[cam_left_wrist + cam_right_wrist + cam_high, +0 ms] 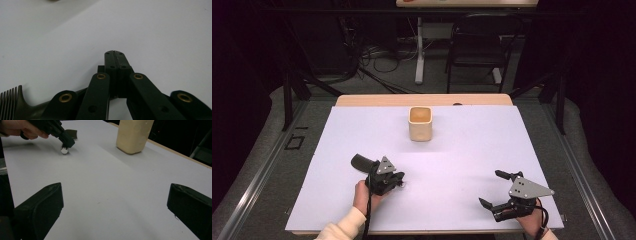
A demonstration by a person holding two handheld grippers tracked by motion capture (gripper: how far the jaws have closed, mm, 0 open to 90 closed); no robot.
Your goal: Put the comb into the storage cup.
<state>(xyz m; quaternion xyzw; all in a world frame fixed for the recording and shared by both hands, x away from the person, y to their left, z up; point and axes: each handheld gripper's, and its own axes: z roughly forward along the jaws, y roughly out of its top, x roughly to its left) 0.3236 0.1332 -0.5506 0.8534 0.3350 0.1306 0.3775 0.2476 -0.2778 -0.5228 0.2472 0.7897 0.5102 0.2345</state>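
The left gripper has its jaws pressed together, low over the white tabletop, with a small shiny metal piece at its tips; whether it is truly pinched, I cannot tell. A dark comb lies just beside. The right gripper rests wide open and holds nothing. The beige cup stands well apart, so the next move probably needs a careful lift toward it.
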